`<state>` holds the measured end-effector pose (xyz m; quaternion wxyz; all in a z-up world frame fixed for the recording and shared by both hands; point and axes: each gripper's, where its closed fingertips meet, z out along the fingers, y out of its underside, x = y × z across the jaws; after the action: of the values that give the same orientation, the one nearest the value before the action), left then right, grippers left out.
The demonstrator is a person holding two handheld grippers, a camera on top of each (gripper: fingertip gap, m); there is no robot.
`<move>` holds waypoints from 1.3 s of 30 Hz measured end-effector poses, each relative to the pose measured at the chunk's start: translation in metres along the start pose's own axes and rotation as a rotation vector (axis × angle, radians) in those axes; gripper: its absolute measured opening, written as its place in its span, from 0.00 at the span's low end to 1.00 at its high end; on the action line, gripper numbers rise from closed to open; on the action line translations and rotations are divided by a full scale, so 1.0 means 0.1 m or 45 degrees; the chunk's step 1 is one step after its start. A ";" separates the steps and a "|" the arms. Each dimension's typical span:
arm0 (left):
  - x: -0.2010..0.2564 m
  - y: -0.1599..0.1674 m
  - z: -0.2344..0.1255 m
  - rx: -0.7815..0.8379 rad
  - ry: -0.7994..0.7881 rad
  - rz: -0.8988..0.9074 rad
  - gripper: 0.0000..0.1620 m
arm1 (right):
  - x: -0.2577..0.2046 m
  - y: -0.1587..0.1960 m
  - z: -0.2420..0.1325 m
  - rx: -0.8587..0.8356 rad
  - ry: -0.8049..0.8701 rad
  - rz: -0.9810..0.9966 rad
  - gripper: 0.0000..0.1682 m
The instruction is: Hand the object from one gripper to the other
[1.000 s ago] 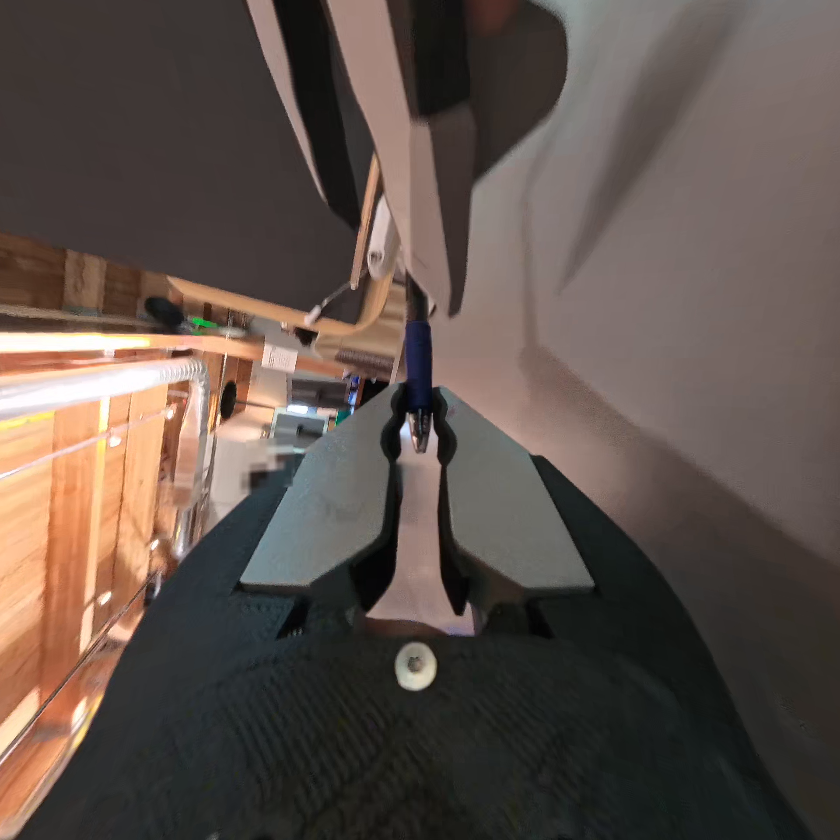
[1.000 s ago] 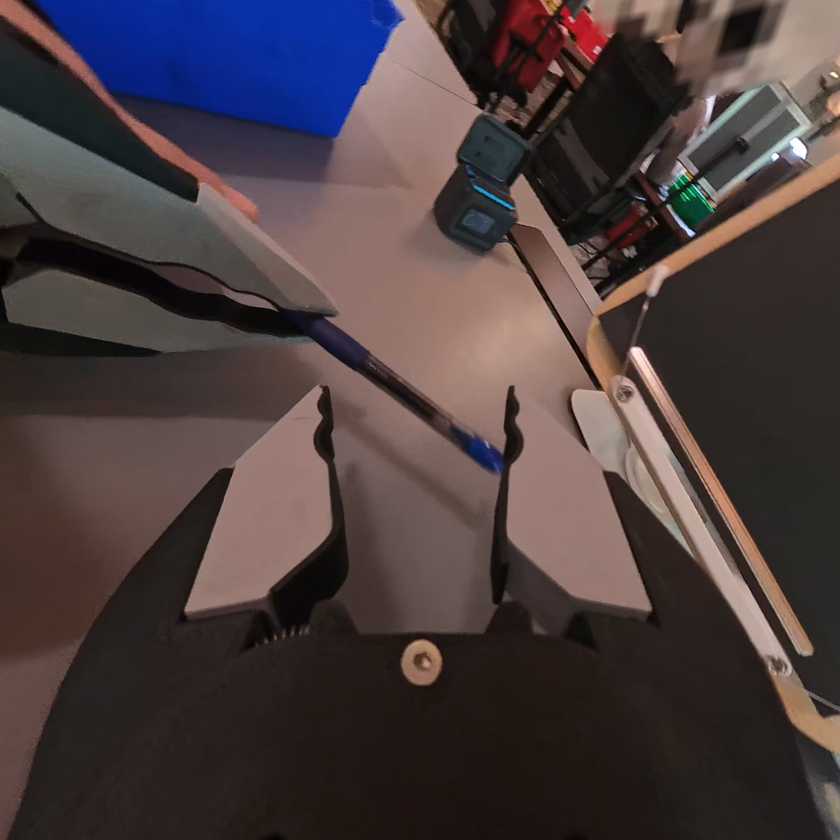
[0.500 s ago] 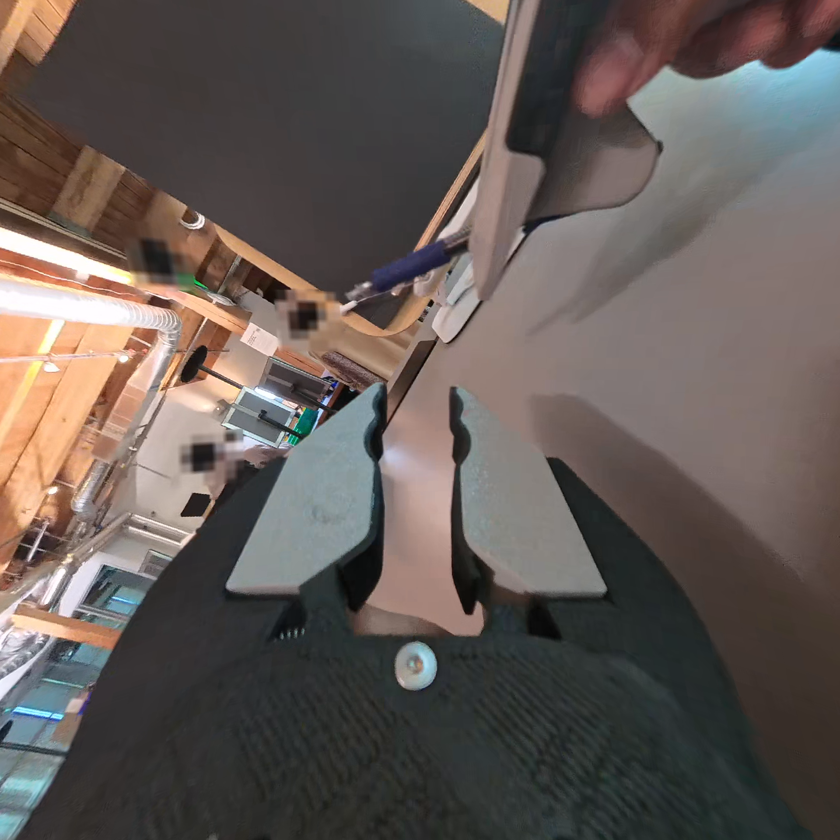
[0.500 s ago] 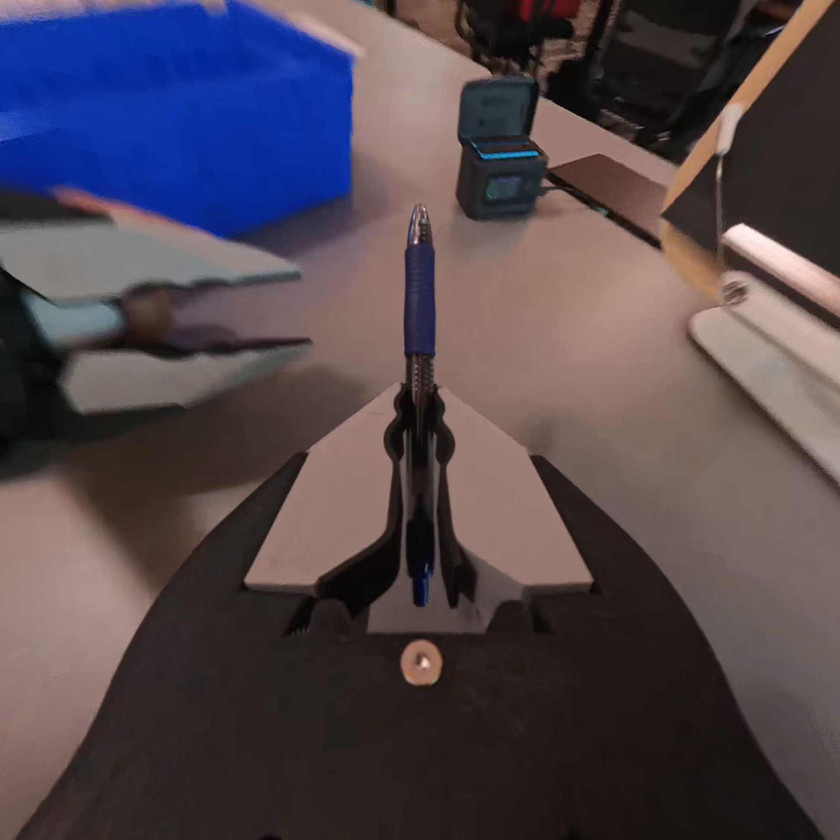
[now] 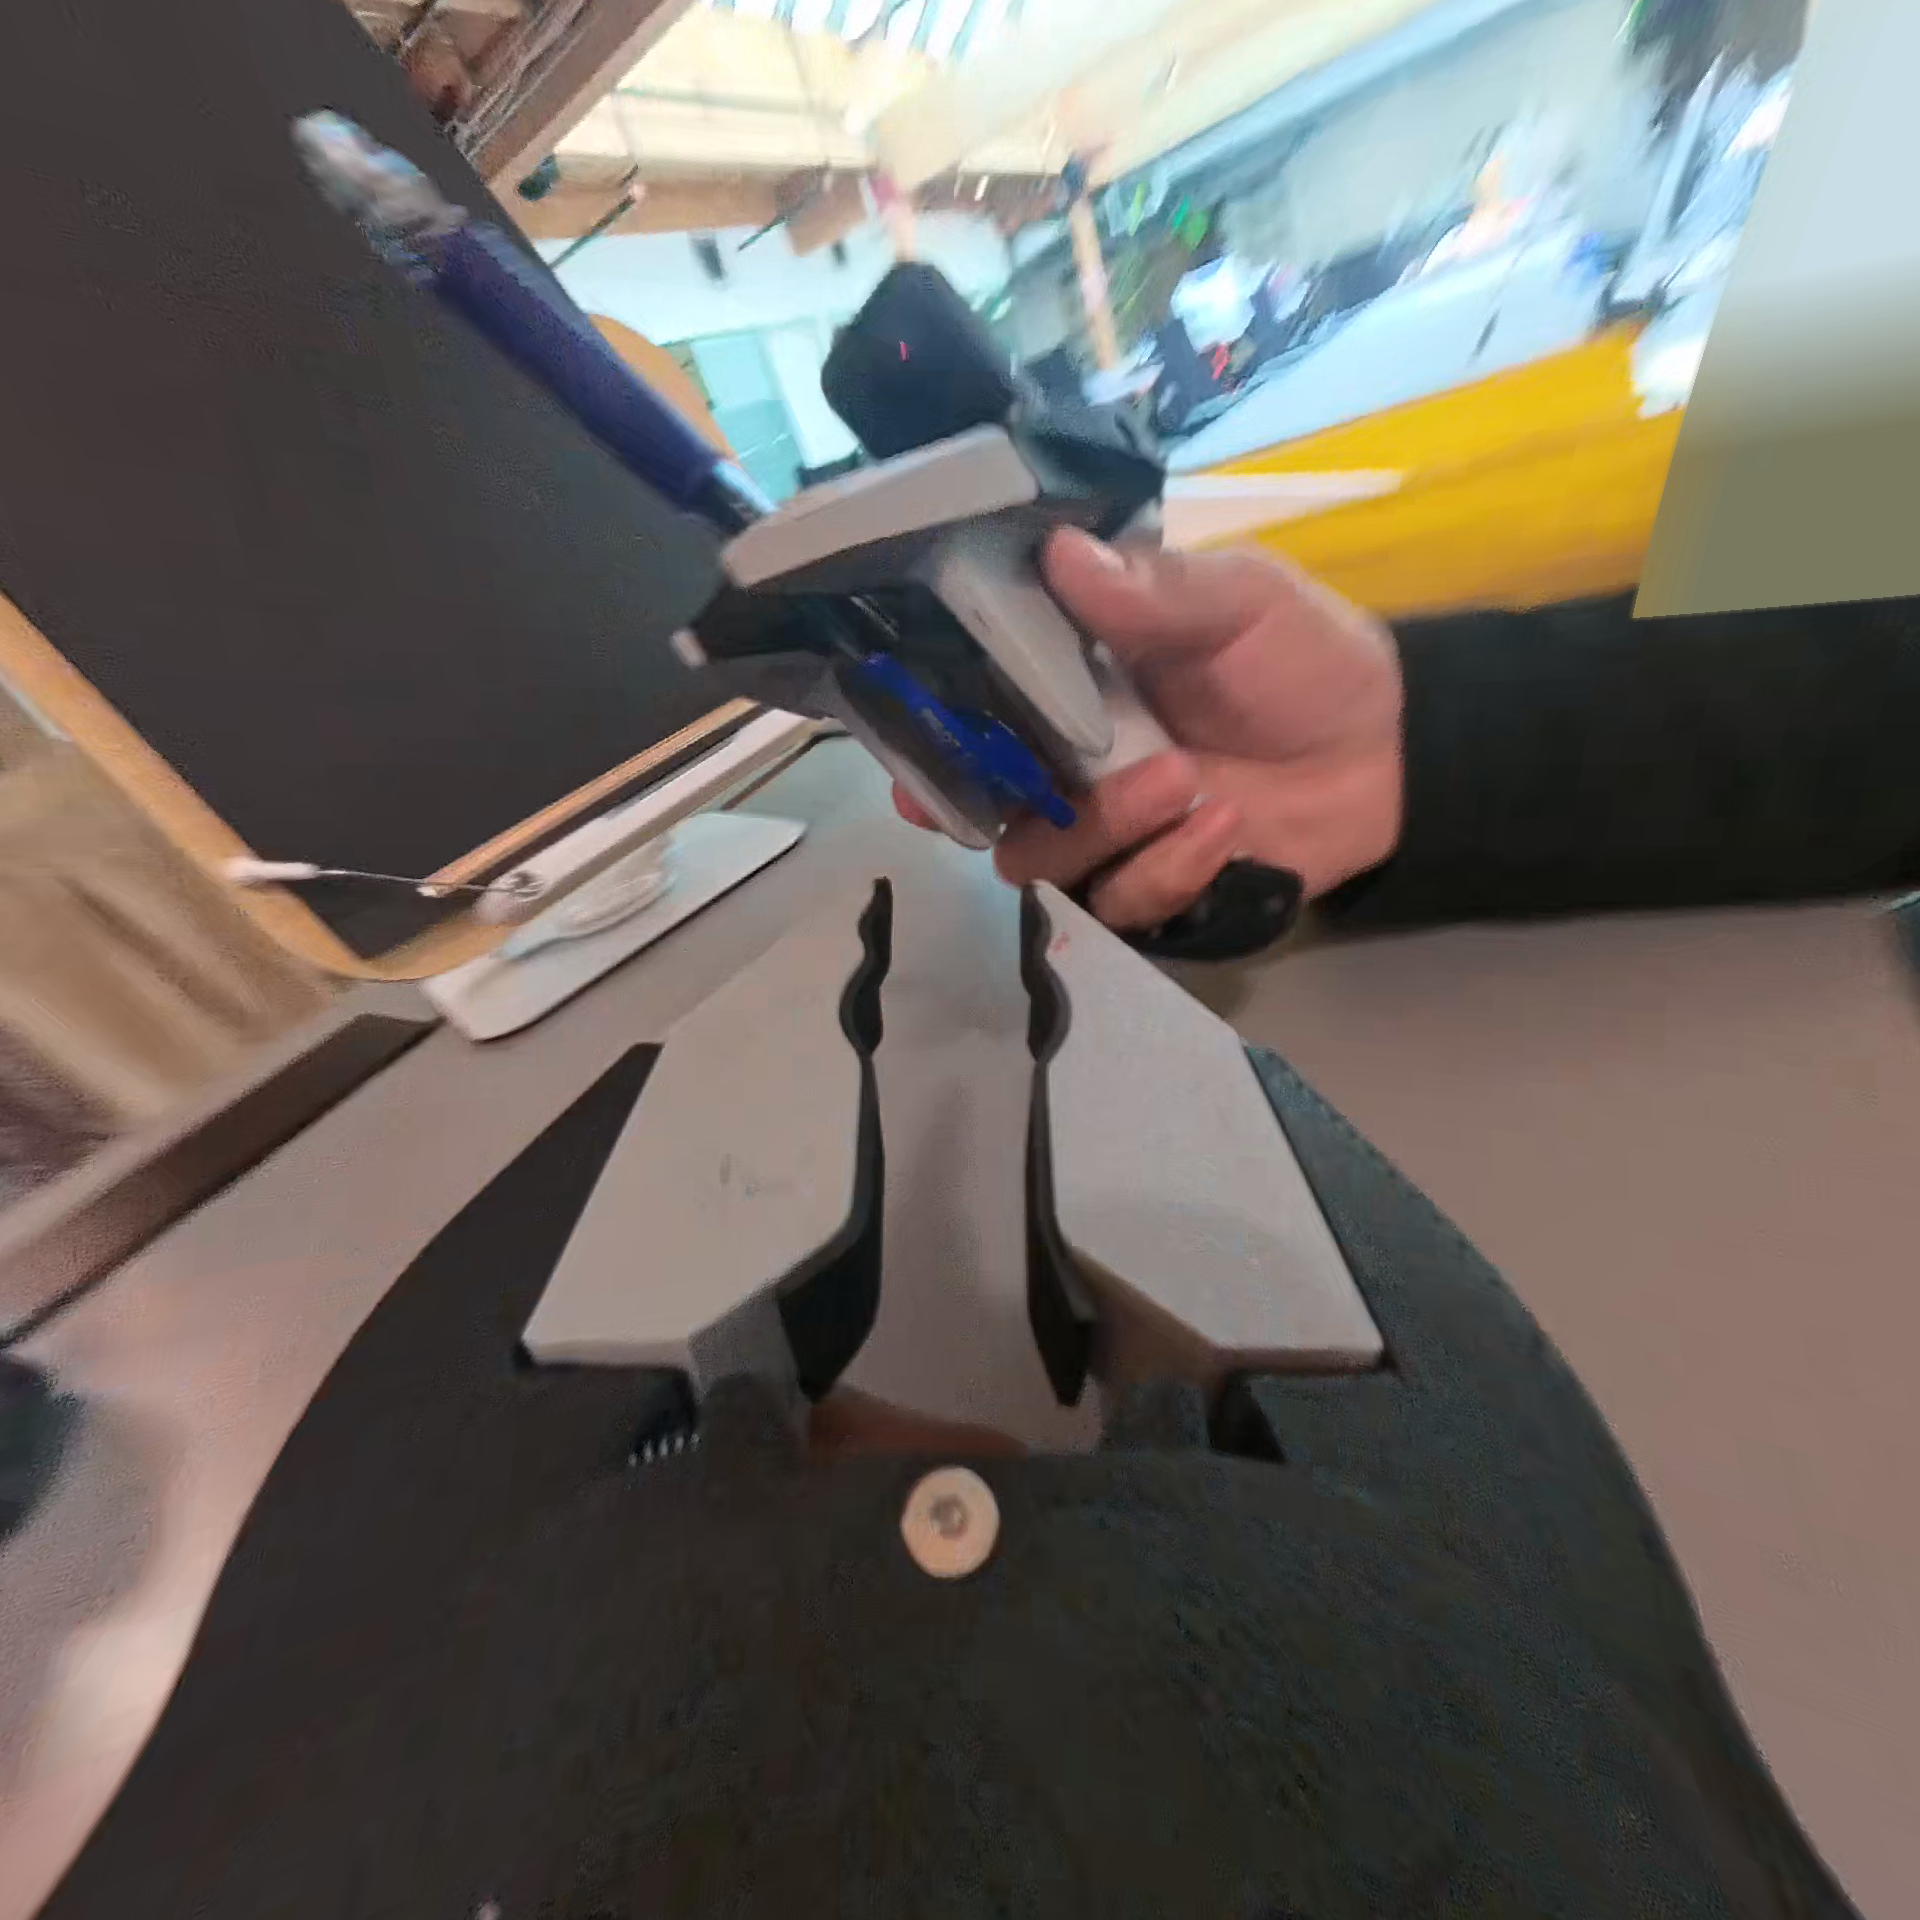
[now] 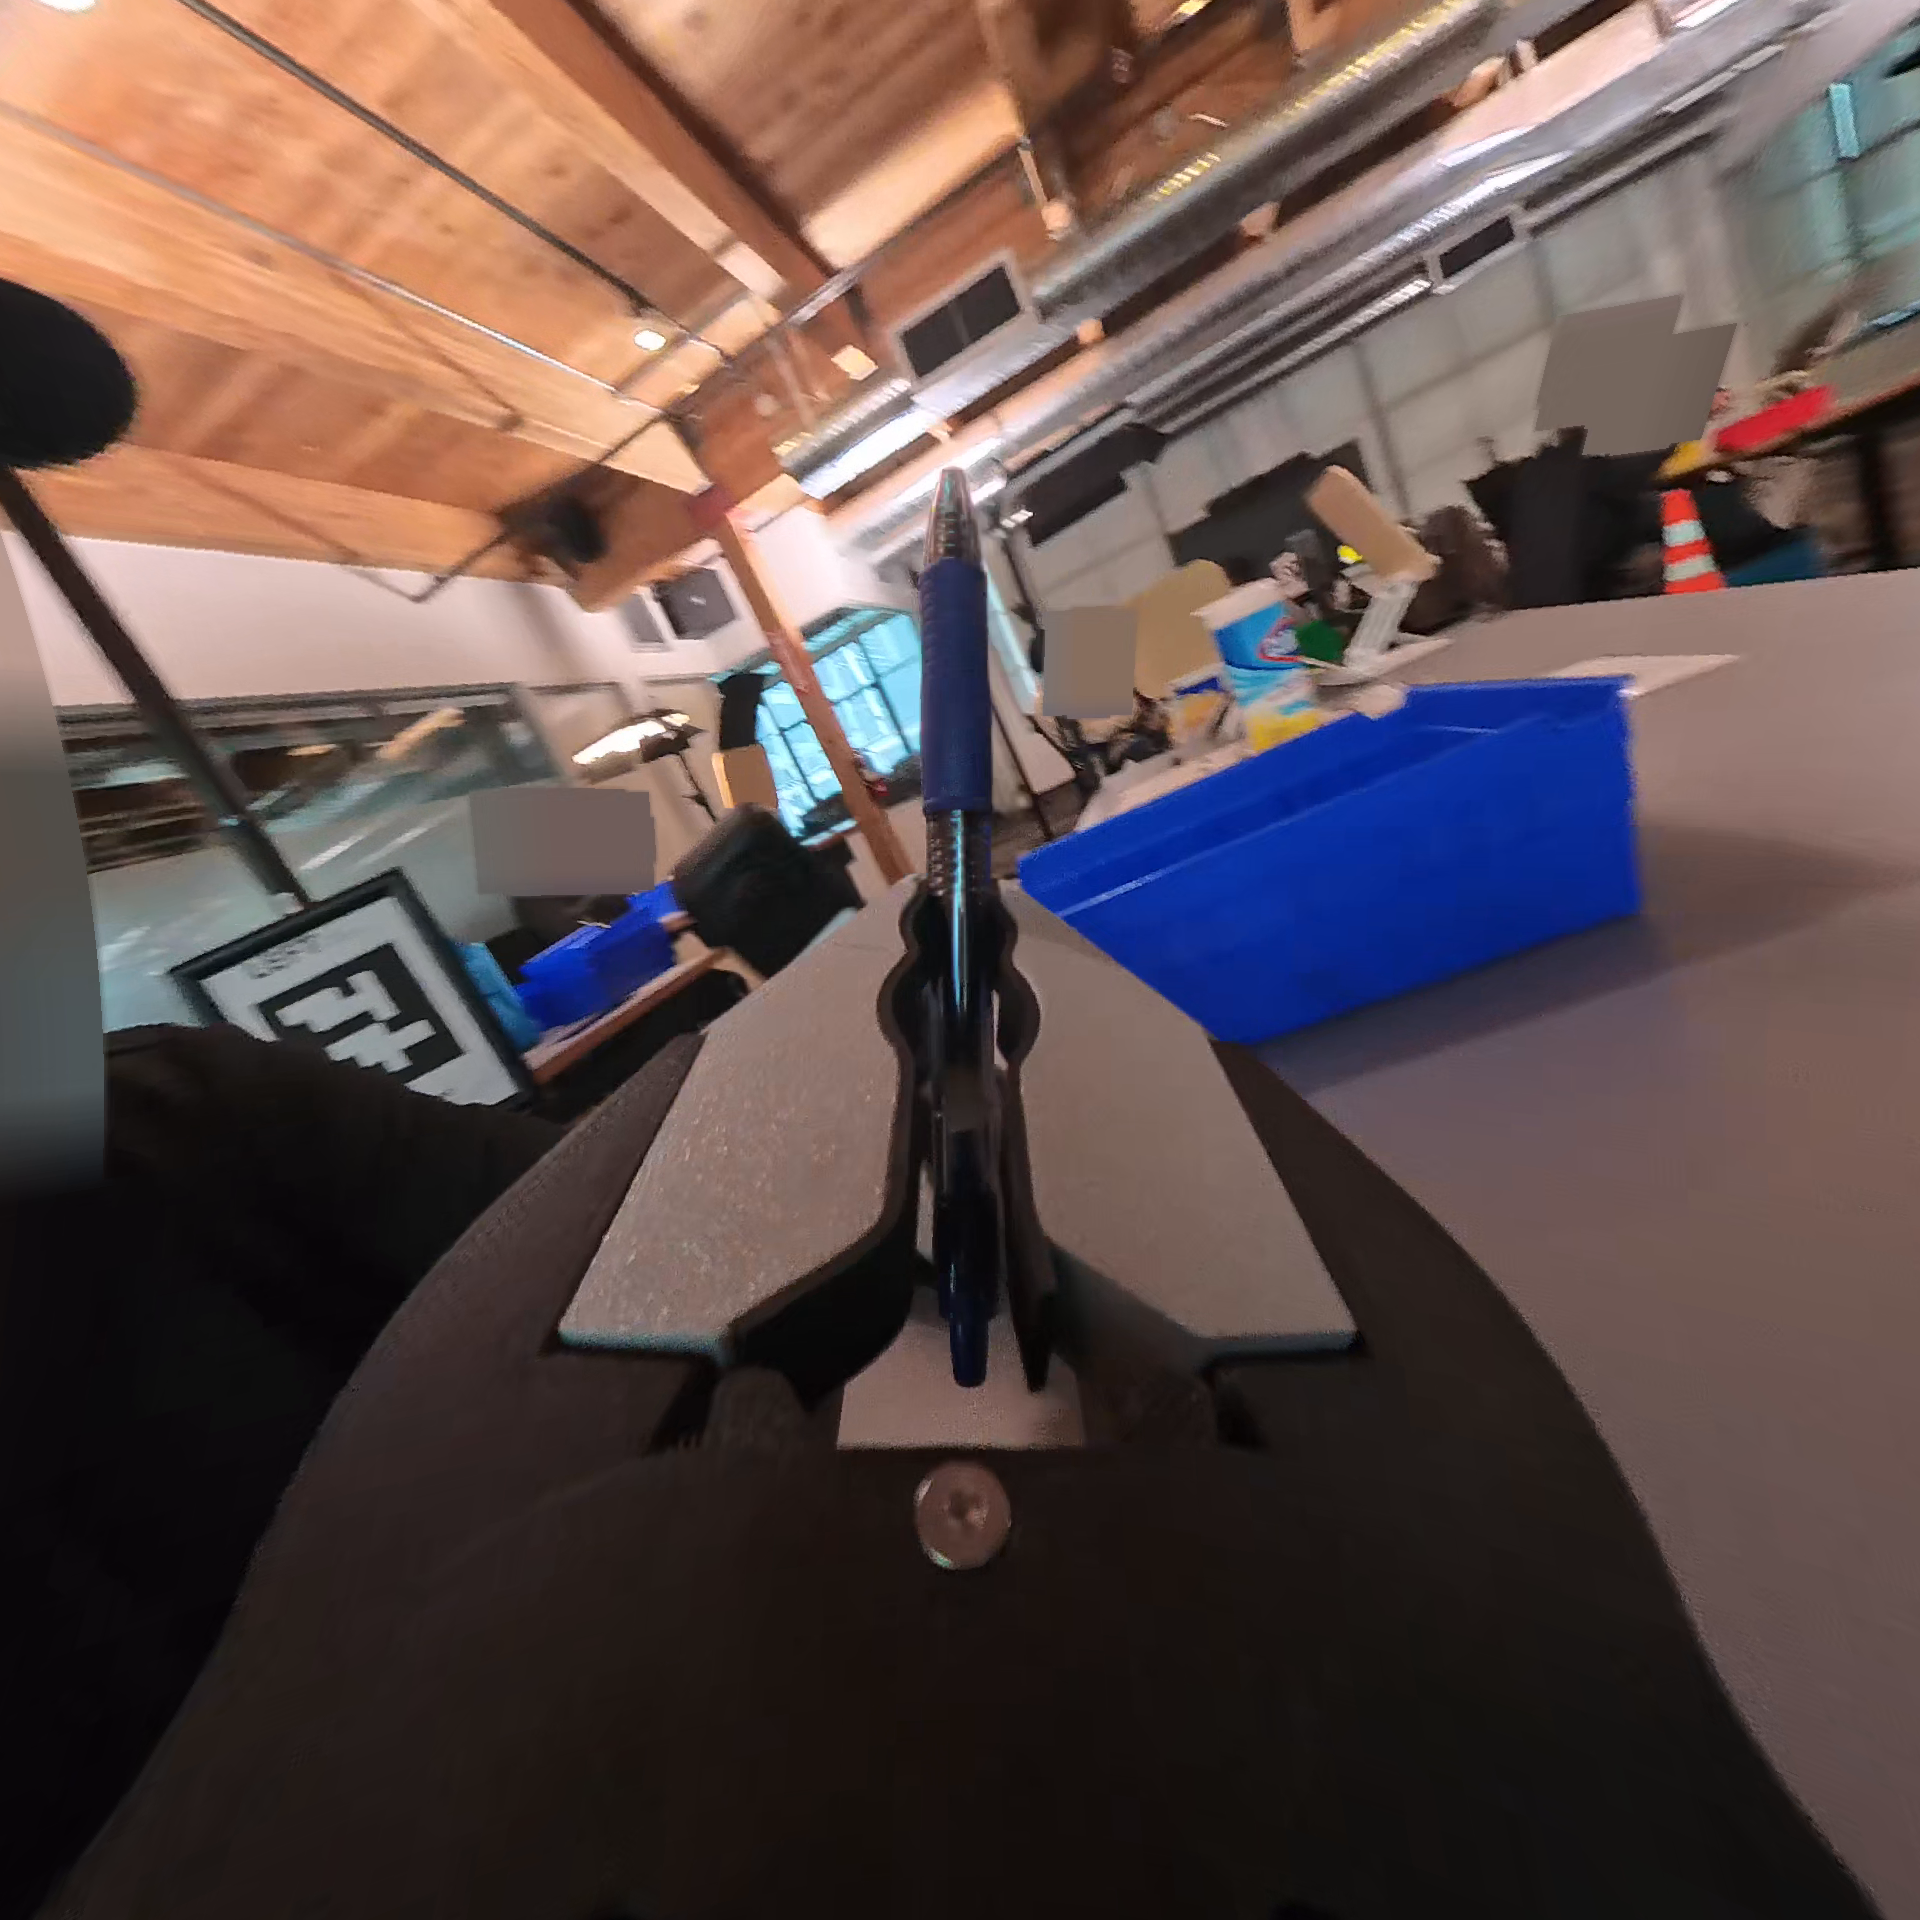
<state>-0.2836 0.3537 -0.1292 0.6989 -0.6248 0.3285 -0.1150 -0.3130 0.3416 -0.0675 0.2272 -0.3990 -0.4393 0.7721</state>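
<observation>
Blue pen pinched in the right gripper, left gripper empty above the grey counter.

From the left wrist view, the left gripper [image 5: 954, 925] has its fingers [image 5: 758, 1143] spread with only the counter [image 5: 1558, 1091] showing in the gap; ahead of it a hand [image 5: 1236, 717] holds the right gripper [image 5: 831, 613] up off the counter, its fingers pressed on the blue pen [image 5: 582, 364], whose tip slants up and away to the left against a dark panel [image 5: 260, 468] and whose clip end pokes out near the palm. From the right wrist view, the right gripper [image 6: 958, 904] has its fingers [image 6: 779, 1143] closed on the pen [image 6: 954, 686], which runs straight out along them, grip and metal tip past their ends; a blue bin [image 6: 1351, 883] sits on the counter [image 6: 1662, 1143] to the right.
</observation>
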 end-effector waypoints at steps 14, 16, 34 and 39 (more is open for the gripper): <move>-0.02 -0.17 -0.09 0.125 0.132 -0.334 0.14 | -0.03 0.21 0.09 -0.145 0.011 -0.158 0.03; -0.04 -0.16 -0.09 0.122 0.124 -0.347 0.14 | -0.02 0.24 0.10 -0.168 0.028 -0.183 0.03; 0.00 -0.14 -0.07 0.110 0.164 -0.399 0.11 | -0.03 0.33 0.17 -0.221 0.043 -0.278 0.03; -0.07 -0.19 -0.11 0.157 0.160 -0.444 0.00 | -0.03 0.36 0.18 -0.236 0.047 -0.285 0.03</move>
<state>-0.2910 0.3448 -0.1093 0.6834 -0.6200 0.2507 -0.2930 -0.3262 0.3125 -0.0919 0.2822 -0.3809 -0.5462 0.6906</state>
